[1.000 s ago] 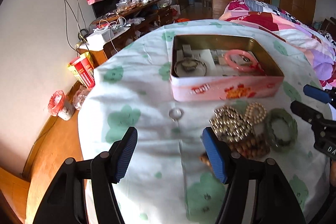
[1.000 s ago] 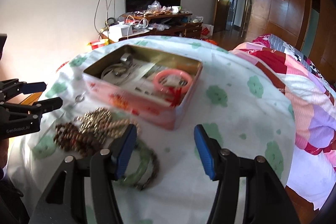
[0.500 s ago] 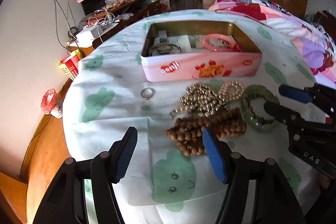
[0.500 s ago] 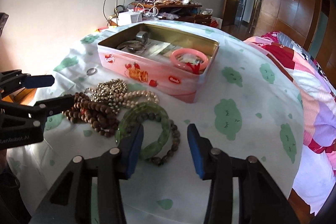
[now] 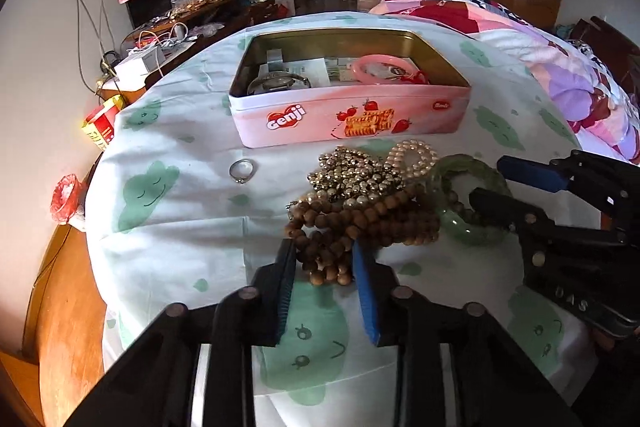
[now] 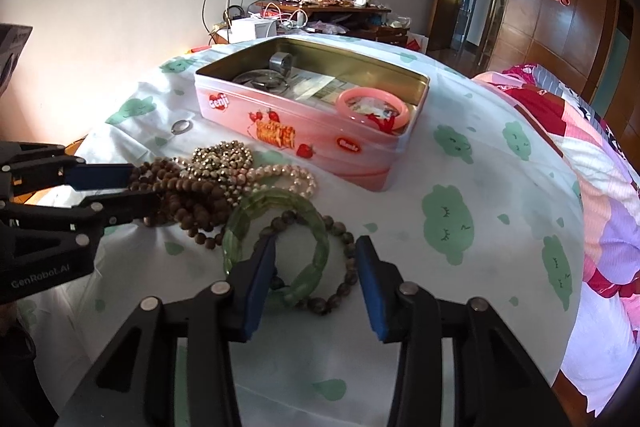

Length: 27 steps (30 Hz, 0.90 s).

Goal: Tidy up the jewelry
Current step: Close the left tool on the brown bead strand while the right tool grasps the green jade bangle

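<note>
A pink Genji tin (image 5: 352, 119) (image 6: 304, 139) stands open on the table and holds a pink bangle (image 5: 378, 67) (image 6: 372, 105) and metal pieces. In front of it lies a heap: brown wooden beads (image 5: 352, 227) (image 6: 188, 199), gold beads (image 5: 352, 175) (image 6: 222, 157), a pearl bracelet (image 5: 416, 155) (image 6: 280, 179), a green bangle (image 5: 468, 195) (image 6: 276, 239) and a dark bead bracelet (image 6: 344, 267). A silver ring (image 5: 241, 171) (image 6: 181, 126) lies apart. My left gripper (image 5: 324, 259) (image 6: 136, 191) has narrowed around the brown beads. My right gripper (image 6: 316, 267) (image 5: 492, 179) is open over the green bangle.
The round table wears a white cloth with green cloud prints (image 5: 148, 187) (image 6: 452, 219). A bed with a pink quilt (image 5: 560, 67) (image 6: 608, 187) lies to the right. A cluttered wooden cabinet (image 5: 188, 15) (image 6: 320, 11) stands against the far wall. The wooden floor (image 5: 68, 307) lies left.
Both grippers have pulled back and lowered toward the heap. My left jaws have narrowed around the brown beads. My right gripper has come over the green bangle.
</note>
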Available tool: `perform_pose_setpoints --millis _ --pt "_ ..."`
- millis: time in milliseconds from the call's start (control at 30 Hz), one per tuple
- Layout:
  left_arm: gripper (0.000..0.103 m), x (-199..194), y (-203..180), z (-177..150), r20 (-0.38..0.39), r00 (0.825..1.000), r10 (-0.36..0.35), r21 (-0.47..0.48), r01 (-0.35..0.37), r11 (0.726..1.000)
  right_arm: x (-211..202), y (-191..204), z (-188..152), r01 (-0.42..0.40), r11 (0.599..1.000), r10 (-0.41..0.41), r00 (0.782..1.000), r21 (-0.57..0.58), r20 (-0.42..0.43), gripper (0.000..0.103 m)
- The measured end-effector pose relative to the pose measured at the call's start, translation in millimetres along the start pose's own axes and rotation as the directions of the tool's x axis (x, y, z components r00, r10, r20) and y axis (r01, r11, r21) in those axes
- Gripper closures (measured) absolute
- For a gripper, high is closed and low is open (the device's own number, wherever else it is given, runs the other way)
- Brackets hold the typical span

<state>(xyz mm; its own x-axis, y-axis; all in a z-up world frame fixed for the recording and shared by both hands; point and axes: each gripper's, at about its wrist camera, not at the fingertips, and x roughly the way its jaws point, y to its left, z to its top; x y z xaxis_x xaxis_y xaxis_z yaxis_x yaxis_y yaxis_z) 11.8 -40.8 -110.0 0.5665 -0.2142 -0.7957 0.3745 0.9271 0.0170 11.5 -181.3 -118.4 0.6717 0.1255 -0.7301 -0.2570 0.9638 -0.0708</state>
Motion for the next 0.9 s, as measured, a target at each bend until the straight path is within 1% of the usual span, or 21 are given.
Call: perform_pose_setpoints --millis 33,100,133,233,433,600,900 --pt "0.078 -1 0 0 0.002 1.000 0.008 0.003 -0.008 1.000 0 0 0 -0.002 1.000 0.002 1.000 0.001 0.001 0.071" --pt "0.080 -2 3 1 0.005 1.000 0.022 0.003 -0.023 1.000 -1 0 1 -0.010 1.000 0.010 1.000 0.003 0.001 0.082" --pt "0.080 -3 5 1 0.007 1.000 0.030 0.005 -0.030 1.000 -1 -1 1 -0.011 1.000 0.011 1.000 0.005 0.004 0.085" --pt "0.081 -8 13 4 0.017 0.999 0.038 -0.009 -0.038 0.999 -4 -1 2 -0.014 1.000 0.014 1.000 0.007 0.017 0.090" --pt "0.081 -33 19 15 0.078 0.995 0.055 -0.007 -0.055 0.998 -9 -3 4 -0.033 0.999 0.032 0.999 0.018 0.039 0.092" --pt "0.081 -48 24 22 0.113 0.992 0.053 -0.019 -0.051 0.999 -15 -5 6 -0.047 0.999 0.045 0.997 0.025 0.058 0.092" --pt "0.081 -49 30 24 0.122 0.990 0.064 -0.043 -0.059 0.997 -27 -9 13 -0.052 0.998 0.049 0.994 0.035 0.098 0.092"
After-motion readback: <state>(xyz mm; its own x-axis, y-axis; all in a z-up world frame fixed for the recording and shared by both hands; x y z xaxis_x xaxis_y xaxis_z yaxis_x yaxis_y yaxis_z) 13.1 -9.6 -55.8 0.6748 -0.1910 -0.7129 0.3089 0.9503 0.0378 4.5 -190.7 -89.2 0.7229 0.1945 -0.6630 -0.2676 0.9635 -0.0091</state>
